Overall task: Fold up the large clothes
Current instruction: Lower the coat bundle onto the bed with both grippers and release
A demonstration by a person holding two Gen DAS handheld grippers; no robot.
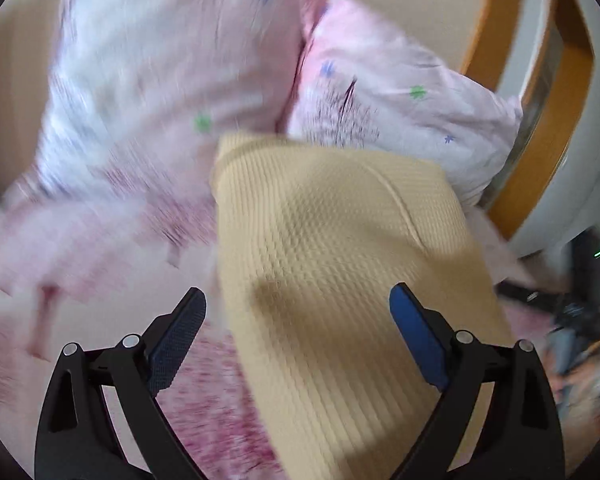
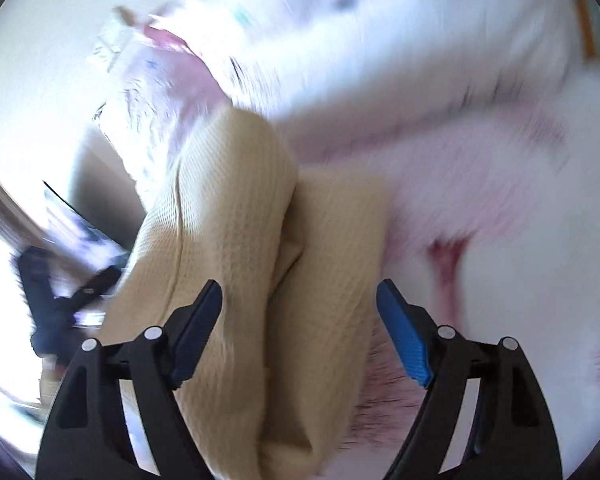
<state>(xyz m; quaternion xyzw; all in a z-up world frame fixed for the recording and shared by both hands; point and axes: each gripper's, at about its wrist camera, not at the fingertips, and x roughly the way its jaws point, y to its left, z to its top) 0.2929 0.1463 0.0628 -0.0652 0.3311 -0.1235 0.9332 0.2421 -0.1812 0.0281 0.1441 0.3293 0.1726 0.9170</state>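
Waffle-knit cloth garment (image 1: 332, 264), matt, textured

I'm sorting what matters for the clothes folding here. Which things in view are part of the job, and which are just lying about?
Part of the job:
- beige knit garment
- left claw, open
- right claw, open

Just lying about:
- pink patterned bedding
- pink fluffy blanket
- orange and white furniture

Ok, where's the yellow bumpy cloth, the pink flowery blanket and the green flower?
yellow bumpy cloth (image 1: 332, 240): left wrist view, middle of its waffle weave.
pink flowery blanket (image 1: 400, 80): left wrist view, upper fold.
green flower (image 1: 418, 92): left wrist view, on the print.
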